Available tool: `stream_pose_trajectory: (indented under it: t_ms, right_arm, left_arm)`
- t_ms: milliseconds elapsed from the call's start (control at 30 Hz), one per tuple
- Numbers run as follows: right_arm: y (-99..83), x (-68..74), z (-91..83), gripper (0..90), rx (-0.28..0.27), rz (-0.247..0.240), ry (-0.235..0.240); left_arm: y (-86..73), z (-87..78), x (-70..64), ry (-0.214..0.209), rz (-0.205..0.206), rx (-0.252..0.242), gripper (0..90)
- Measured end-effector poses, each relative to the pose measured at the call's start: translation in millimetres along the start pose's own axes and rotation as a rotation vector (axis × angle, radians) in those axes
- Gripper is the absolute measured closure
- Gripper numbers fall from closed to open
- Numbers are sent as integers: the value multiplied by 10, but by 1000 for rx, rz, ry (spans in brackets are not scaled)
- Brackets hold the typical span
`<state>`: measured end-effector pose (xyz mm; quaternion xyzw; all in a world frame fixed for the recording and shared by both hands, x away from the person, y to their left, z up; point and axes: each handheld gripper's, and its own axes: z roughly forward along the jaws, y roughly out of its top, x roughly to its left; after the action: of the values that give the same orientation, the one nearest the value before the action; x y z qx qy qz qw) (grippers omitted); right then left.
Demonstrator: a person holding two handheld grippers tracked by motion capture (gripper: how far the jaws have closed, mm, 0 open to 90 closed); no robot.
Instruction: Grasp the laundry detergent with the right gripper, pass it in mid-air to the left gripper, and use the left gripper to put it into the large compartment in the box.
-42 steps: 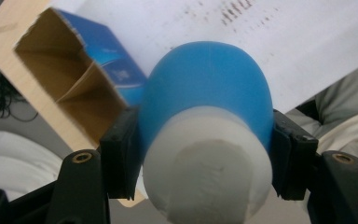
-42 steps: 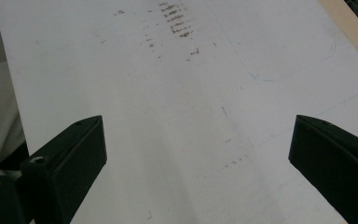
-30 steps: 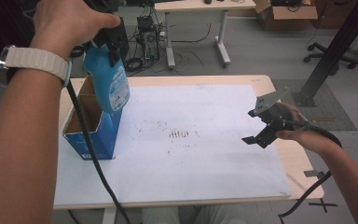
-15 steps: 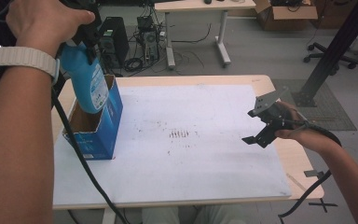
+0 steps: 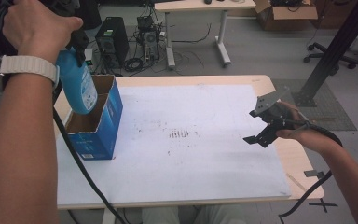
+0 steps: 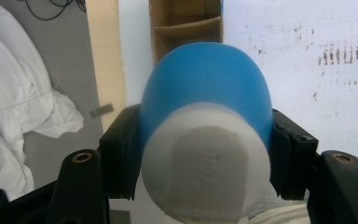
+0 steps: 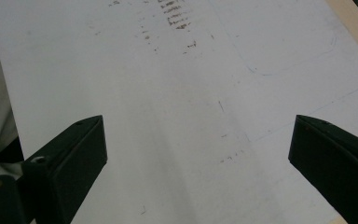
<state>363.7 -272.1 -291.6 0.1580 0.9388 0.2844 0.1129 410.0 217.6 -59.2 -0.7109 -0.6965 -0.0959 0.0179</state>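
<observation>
A blue bottle (image 5: 78, 86) with a white cap (image 6: 205, 163) hangs from my left gripper (image 5: 74, 46), which is shut on its neck just below the cap. The bottle's base sits over the open top of a blue cardboard box (image 5: 98, 122) with brown dividers (image 6: 186, 28), standing at the table's left side. In the left gripper view the bottle (image 6: 205, 84) points down toward the box's compartments. My right gripper (image 5: 261, 128) hovers open over the right part of the white sheet (image 5: 191, 140), and its jaws stand wide apart with nothing between them.
The white sheet (image 7: 177, 116) covers most of the wooden table (image 5: 298, 163) and bears dark smudges (image 5: 179, 134) at its middle. Beyond the table are a computer tower (image 5: 107, 39), cables, a second desk and a black post (image 5: 335, 51). White cloth (image 6: 23, 107) lies beside the table.
My left gripper has carried the blue bottle leftward and lowered its base toward the box's open top. The right gripper has barely moved.
</observation>
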Motion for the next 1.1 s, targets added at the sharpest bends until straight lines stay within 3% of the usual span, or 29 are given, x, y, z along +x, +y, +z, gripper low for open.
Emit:
stream_pose_trajectory:
  t_ms: [233,567,1100]
  right_arm:
    - [9,-1,12,40,5,3,-3]
    - [-3,-4,30,40,10,8,-5]
    - [-34,-15,5,40,7,23,-10]
  left_arm:
    - [11,138,49,25,1,-14,381]
    - [11,352,122,20,-4,-25,381]
    - [27,717,126,10,-9,-24,381]
